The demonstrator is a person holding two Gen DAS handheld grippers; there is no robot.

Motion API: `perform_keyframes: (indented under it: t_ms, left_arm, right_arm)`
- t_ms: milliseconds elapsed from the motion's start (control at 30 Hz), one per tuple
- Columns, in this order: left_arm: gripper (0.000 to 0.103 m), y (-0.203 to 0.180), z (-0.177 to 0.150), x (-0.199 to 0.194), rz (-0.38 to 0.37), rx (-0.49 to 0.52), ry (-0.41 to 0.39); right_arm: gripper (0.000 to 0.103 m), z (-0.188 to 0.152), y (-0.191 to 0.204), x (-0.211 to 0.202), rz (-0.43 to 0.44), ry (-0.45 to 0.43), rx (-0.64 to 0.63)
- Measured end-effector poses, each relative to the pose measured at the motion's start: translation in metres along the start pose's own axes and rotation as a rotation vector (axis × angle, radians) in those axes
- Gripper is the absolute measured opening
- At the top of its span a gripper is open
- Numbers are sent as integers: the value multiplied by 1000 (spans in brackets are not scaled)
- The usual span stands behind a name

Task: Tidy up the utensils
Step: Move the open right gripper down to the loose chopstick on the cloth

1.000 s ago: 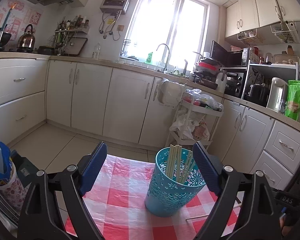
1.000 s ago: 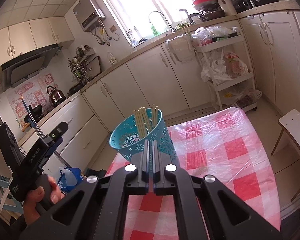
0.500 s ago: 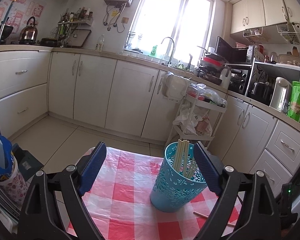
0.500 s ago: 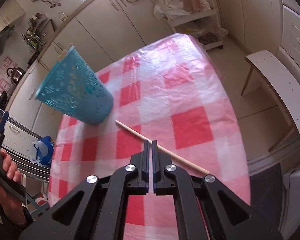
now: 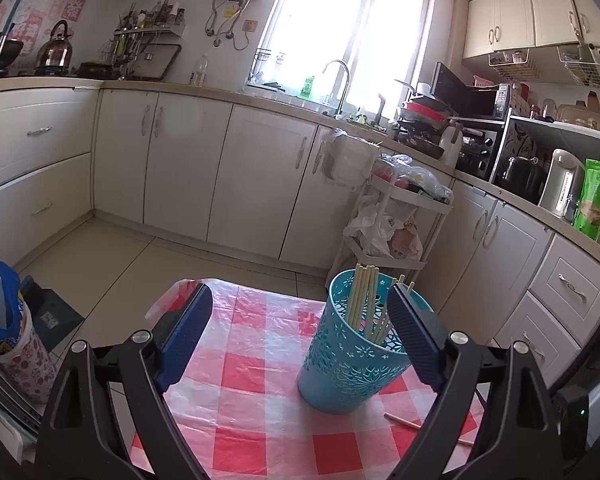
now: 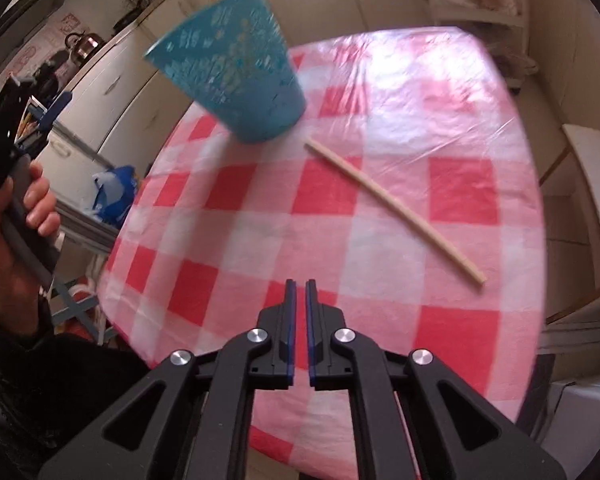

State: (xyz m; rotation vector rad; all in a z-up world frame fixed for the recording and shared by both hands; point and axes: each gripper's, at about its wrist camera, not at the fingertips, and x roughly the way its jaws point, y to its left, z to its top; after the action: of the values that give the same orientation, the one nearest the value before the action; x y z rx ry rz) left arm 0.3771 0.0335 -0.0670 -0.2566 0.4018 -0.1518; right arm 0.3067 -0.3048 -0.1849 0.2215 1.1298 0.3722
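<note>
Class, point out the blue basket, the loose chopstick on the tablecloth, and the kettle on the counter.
blue basket (image 5: 352, 376), left wrist view, on its patterned side wall.
loose chopstick (image 6: 392, 208), right wrist view, mid-shaft.
kettle (image 5: 56, 52), left wrist view, on its shiny body.

Cream cabinets (image 5: 260, 176) line the walls; a bright window (image 5: 352, 28) — sunlit — above the sink; pale tiled floor (image 5: 112, 256).
</note>
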Motion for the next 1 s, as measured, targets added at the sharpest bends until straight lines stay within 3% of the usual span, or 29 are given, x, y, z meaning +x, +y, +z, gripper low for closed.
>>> perform_keyframes:
  t_ms: [33, 67, 133, 200, 300, 433, 500, 533, 667, 733, 867, 1000]
  left_arm:
    - [85, 0, 0, 0, -3, -3, 3]
    - [85, -1, -1, 1, -5, -4, 6]
    - [85, -3, -1, 2, -10, -1, 11]
    - [85, -5, -2, 2, -12, 5, 16]
    - [85, -6, -3, 3, -12, 5, 20]
    - [85, -4, -4, 8, -21, -17, 43]
    - [85, -2, -5, 8, -18, -21, 46]
    - [85, -1, -5, 8, -15, -24, 47]
    - [85, 1, -4, 8, -13, -34, 46]
    - [86, 1, -4, 8, -10, -32, 47]
    - [86, 1, -4, 8, -13, -37, 50]
    - [86, 0, -5, 9, -12, -30, 54]
  right_arm:
    - [45, 4, -8, -7, -78, -44, 4]
    - [54, 9, -18, -10, -170, -87, 3]
    - [54, 15, -41, -1, -238, -62, 27]
    - [54, 14, -60, 13, -201, 3, 83]
    - [54, 3, -41, 26, -180, 56, 33]
    - [54, -8, -5, 28, 51, 111, -14]
    - [54, -9, 4, 24, 137, 97, -33]
    - [54, -7, 9, 20, 140, 68, -61]
    - [54, 4, 2, 31, -80, 105, -105]
    - [54, -2, -4, 37, -63, 142, -69]
    - [58, -27, 22, 42, 6, 179, -128]
    - [58, -39, 63, 52, 150, 240, -189]
